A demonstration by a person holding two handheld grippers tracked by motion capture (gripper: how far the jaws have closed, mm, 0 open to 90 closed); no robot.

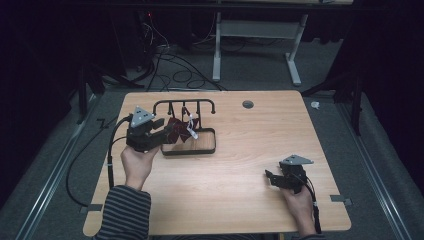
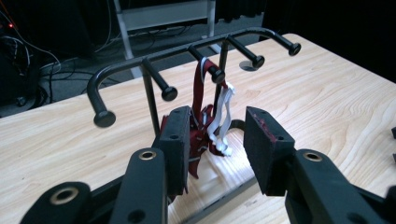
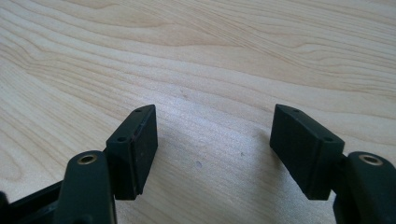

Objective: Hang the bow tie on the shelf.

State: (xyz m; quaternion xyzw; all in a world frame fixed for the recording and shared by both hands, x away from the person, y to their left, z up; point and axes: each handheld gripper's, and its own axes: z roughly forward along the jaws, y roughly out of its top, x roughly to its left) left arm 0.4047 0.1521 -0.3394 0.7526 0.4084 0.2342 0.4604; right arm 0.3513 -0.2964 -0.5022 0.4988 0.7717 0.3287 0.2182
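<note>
Up at the far left of the bench (image 1: pixel 240 165), the left gripper (image 2: pixel 215 137) has its fingers (image 2: pixel 175 140) spread on either side of a dark red strap (image 2: pixel 198 100), which hangs from a peg of the black rack (image 2: pixel 187 46) beside a white loop (image 2: pixel 223 116). One finger looks to touch the strap, nothing pinched. Near the right edge, the right gripper (image 3: pixel 212 149) rests low over bare wood, its fingers (image 3: pixel 135 149) spread wide apart.
</note>
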